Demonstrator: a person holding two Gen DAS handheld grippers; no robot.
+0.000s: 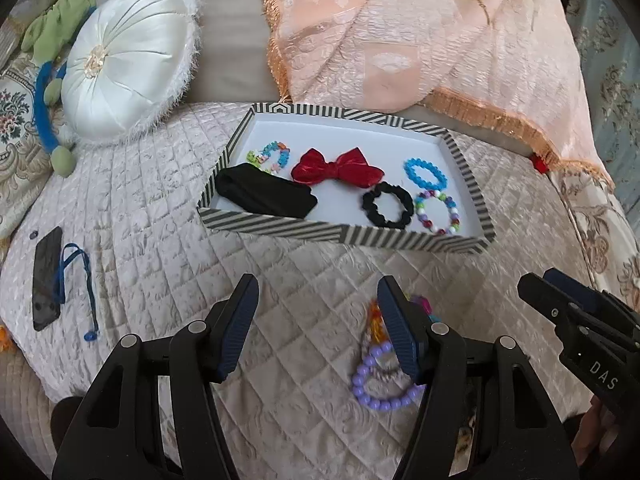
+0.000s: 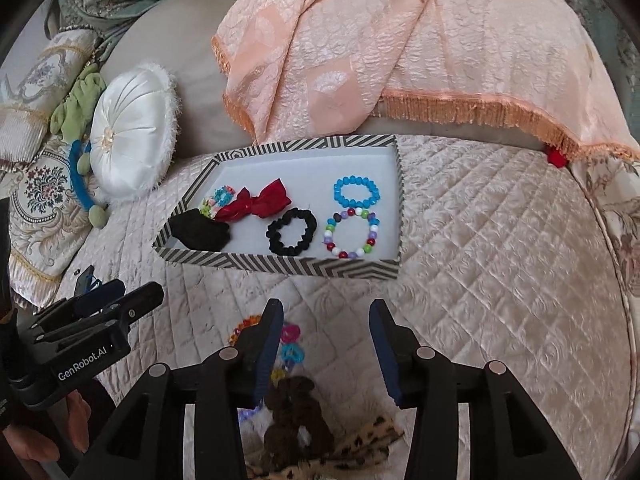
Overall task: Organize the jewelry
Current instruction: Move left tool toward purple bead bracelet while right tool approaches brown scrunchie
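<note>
Bracelets (image 1: pixel 380 376) of light, slippery beads lie loose on the bed; pinch one strand at 12 o'clock. Left gripper (image 1: pixel 316 328) and right gripper (image 2: pixel 326 350) are both wide open, holding nothing.

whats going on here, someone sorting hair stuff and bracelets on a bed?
A person is sorting accessories into a striped tray on a quilted bedspread, holding a set of tongs in each hand. The tray already holds a red bow, a black scrunchie, a blue bead bracelet and a multicolour bead bracelet. Both the left tongs and right tongs are open and empty. A purple bead bracelet lies outside the tray.
</note>
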